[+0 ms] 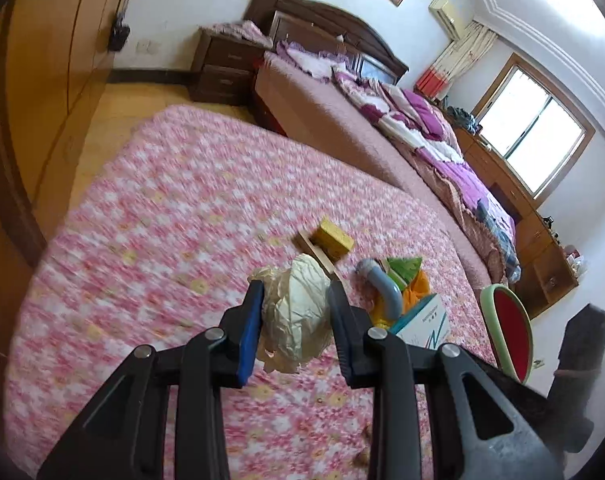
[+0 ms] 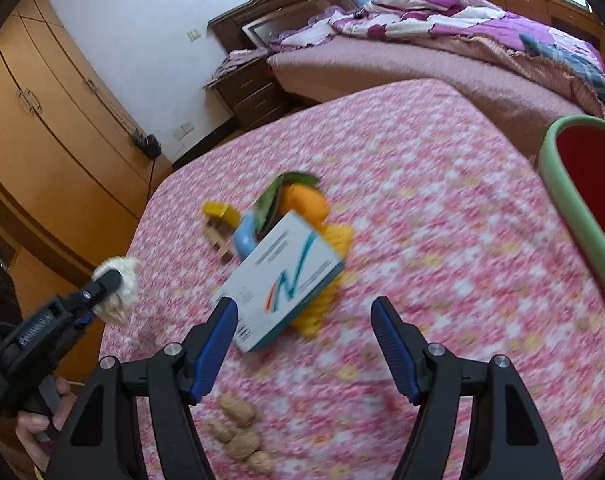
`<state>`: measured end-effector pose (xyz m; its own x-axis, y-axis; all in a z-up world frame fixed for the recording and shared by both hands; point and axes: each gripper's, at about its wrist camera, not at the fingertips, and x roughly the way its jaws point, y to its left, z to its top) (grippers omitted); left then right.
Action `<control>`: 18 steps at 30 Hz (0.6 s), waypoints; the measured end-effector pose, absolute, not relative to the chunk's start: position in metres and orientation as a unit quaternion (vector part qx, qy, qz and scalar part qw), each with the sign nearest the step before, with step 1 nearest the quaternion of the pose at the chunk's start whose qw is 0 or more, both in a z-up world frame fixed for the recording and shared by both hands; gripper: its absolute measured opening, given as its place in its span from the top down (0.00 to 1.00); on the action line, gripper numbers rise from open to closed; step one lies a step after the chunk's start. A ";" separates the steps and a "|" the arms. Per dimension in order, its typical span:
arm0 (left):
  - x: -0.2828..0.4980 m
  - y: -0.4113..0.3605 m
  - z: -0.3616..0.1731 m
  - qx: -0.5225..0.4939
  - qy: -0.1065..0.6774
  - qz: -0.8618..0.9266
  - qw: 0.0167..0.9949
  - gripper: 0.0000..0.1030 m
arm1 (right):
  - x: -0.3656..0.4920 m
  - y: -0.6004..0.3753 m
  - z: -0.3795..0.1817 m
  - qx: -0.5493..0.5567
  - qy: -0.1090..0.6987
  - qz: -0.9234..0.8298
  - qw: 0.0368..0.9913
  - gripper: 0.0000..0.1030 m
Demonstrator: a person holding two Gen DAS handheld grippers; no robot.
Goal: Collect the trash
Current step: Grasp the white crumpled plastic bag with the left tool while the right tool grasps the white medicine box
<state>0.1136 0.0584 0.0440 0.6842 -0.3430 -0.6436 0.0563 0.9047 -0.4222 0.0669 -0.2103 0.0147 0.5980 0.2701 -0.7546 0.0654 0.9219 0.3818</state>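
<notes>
My left gripper (image 1: 296,290) is shut on a crumpled ball of cream paper (image 1: 298,316) and holds it above the pink flowered tablecloth (image 1: 162,200). It also shows in the right wrist view (image 2: 108,280), at the table's left edge with the paper (image 2: 120,288). My right gripper (image 2: 304,306) is open and empty, just in front of a white and blue carton (image 2: 282,280). A red bin with a green rim (image 2: 582,200) stands at the right; it also shows in the left wrist view (image 1: 510,332). Peanut shells (image 2: 238,428) lie near my right gripper.
A pile beyond the carton holds a yellow sponge (image 1: 334,236), a wooden piece (image 1: 314,252), a grey-blue pipe elbow (image 1: 386,284), green packaging (image 1: 402,268) and orange and yellow items (image 2: 306,200). A bed (image 1: 402,120), nightstand (image 1: 222,68) and wardrobe (image 2: 42,120) stand behind.
</notes>
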 end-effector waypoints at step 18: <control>0.102 0.090 0.030 -0.204 0.379 -0.085 0.898 0.68 | 0.099 -0.167 -0.009 0.227 0.466 0.026 0.855 0.12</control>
<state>0.1023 0.0899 0.0304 0.6976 -0.3081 -0.6469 -0.0016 0.9022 -0.4314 0.0989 -0.1667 -0.0087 0.5641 0.2556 -0.7851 0.1668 0.8960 0.4115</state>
